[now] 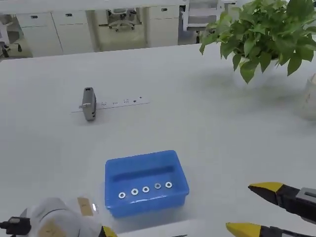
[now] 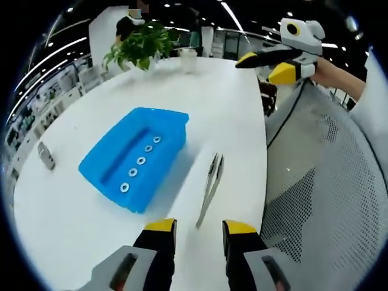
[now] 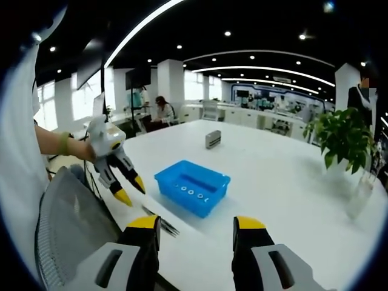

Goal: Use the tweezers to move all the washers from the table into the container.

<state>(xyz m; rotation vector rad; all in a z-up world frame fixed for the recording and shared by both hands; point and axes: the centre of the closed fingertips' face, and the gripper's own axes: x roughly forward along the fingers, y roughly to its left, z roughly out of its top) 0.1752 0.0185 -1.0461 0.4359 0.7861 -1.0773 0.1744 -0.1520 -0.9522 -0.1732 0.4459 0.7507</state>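
Note:
A blue container (image 1: 146, 168) stands near the table's front edge, with several washers (image 1: 145, 189) in a row inside it. The tweezers (image 2: 210, 188) lie flat on the table beside the container (image 2: 109, 163), just ahead of my left gripper (image 2: 200, 229), which is open and holds nothing. My right gripper (image 1: 249, 208) hangs open to the right of the container, off the table surface. In the right gripper view its jaws (image 3: 197, 224) stand apart and empty, facing the container (image 3: 193, 182), the tweezers (image 3: 159, 222) and the left gripper (image 3: 130, 191).
A potted plant (image 1: 264, 34) stands at the back right. A grey metal block (image 1: 89, 103) sits beside a flush socket strip (image 1: 121, 102) further back. A mesh chair (image 2: 315, 200) is close to the table's front edge (image 2: 265, 151).

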